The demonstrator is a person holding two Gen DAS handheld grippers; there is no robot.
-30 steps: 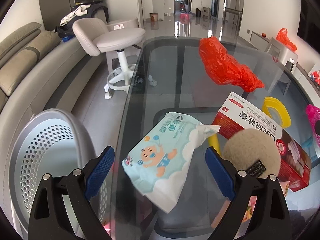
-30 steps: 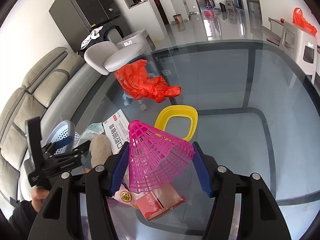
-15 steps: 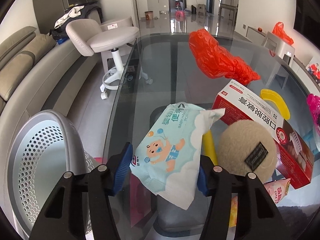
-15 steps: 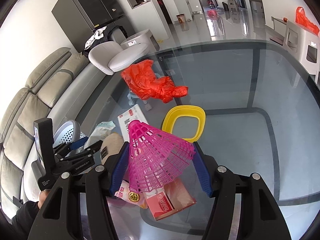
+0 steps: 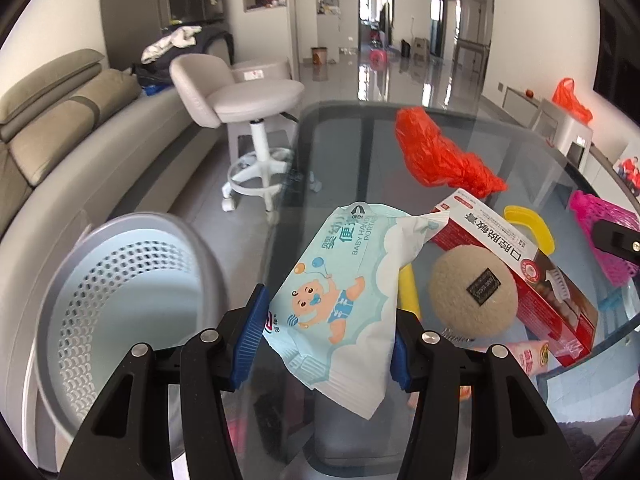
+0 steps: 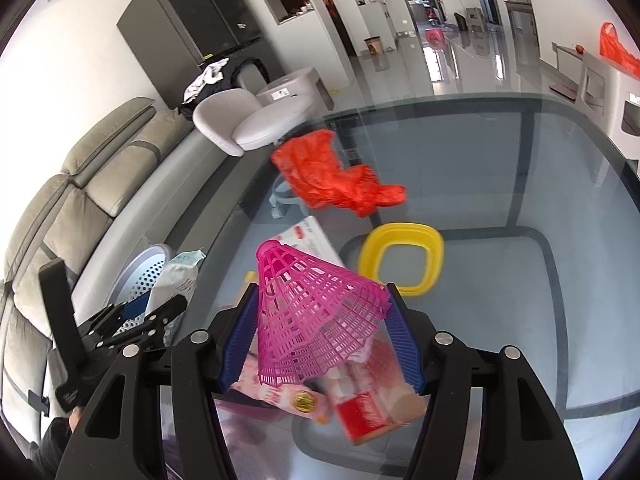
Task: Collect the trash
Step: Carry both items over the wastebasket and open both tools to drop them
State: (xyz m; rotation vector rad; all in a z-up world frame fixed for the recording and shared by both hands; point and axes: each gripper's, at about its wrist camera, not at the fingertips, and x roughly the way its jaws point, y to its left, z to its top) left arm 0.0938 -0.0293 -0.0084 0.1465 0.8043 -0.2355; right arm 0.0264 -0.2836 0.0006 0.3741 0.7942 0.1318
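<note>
- The left hand-held gripper (image 5: 326, 336) is clamped on a pale blue wet-wipe packet (image 5: 340, 300), both blue pads pressed to its sides; the packet hangs in the lower middle of the left wrist view, above the counter's left edge.
- The packet is soft and creased, printed with a cartoon baby and balloons, with an "OPEN" tab at its top end and a white crimped seam at its bottom corner.
- The right hand-held gripper (image 6: 320, 340) grips one pink plastic mesh shuttlecock-shaped cone (image 6: 316, 320), narrow end pointing up the frame, in the lower middle of the right wrist view.
- The glass counter (image 6: 500, 168) has a rounded dark rim; its upper and right parts in the right wrist view lie bare, while the clutter gathers at the lower left.
- Just left of the counter's edge stands one grey perforated bin (image 5: 120, 304), its mouth open, at the lower left of the left wrist view.
- Counted on the counter: one crumpled red plastic bag (image 5: 440, 156), one red-and-white box (image 5: 516, 256), one yellow ring-shaped lid (image 6: 400, 256), one round beige puff with a black tag (image 5: 472, 292), one pink snack packet (image 6: 288, 396).
- Beyond the left edge are one grey swivel stool (image 5: 248, 100) and a grey sofa (image 5: 52, 120).
</note>
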